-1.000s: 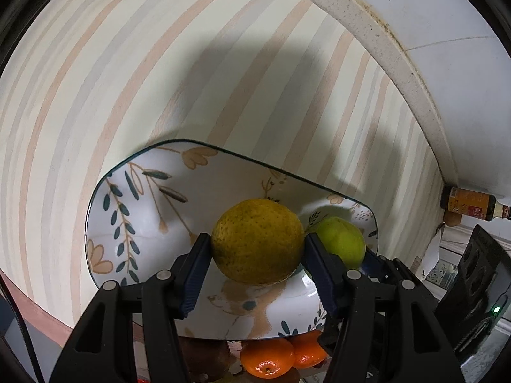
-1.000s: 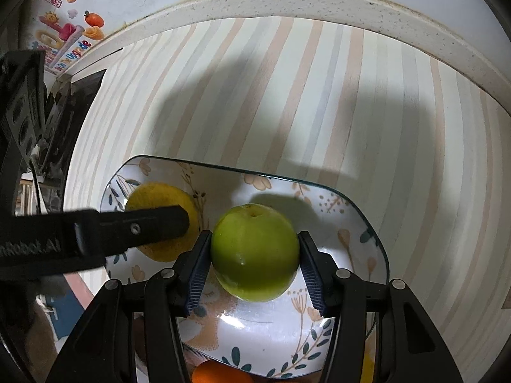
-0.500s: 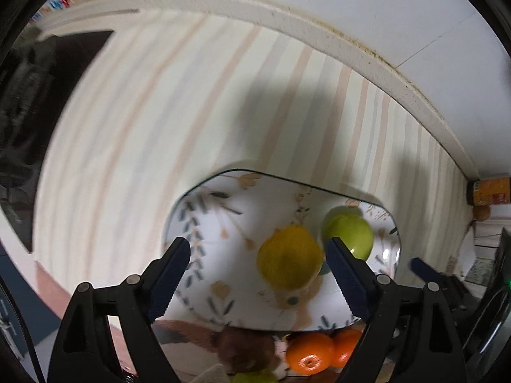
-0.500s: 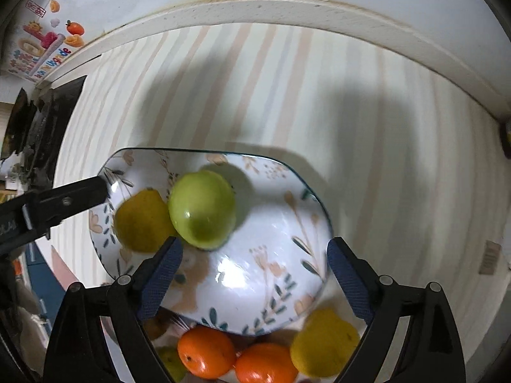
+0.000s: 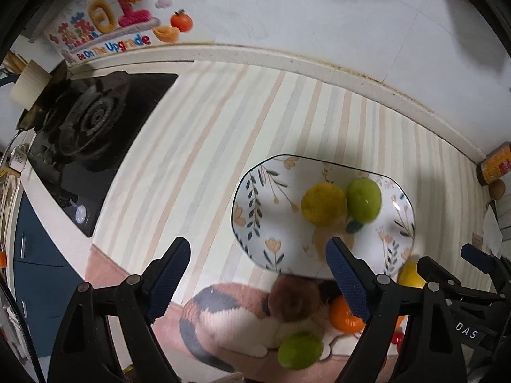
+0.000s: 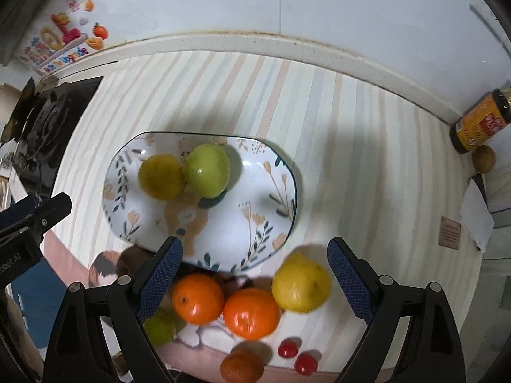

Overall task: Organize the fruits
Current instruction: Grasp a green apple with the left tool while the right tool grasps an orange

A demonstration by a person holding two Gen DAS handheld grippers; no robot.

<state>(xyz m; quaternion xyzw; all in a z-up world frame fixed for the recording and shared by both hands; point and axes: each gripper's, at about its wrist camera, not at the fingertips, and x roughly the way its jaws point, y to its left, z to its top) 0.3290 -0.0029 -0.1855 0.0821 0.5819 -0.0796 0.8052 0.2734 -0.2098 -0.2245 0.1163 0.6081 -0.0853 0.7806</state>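
Both grippers, left point(image 5: 257, 276) and right point(image 6: 254, 276), stand wide and empty. Two fruits rest touching on the plate point(image 6: 271, 223); near it lie two oranges point(image 6: 198, 298) and a lemon point(image 6: 301, 287), apparently firm, rounded, roll-prone, best pinched across their widest part.

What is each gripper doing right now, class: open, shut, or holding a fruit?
Left gripper: open, holding nothing.
Right gripper: open, holding nothing, above the oranges beside the plate.

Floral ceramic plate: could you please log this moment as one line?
floral ceramic plate: yellow-green citrus touching green apple | left tool: open | right tool: open
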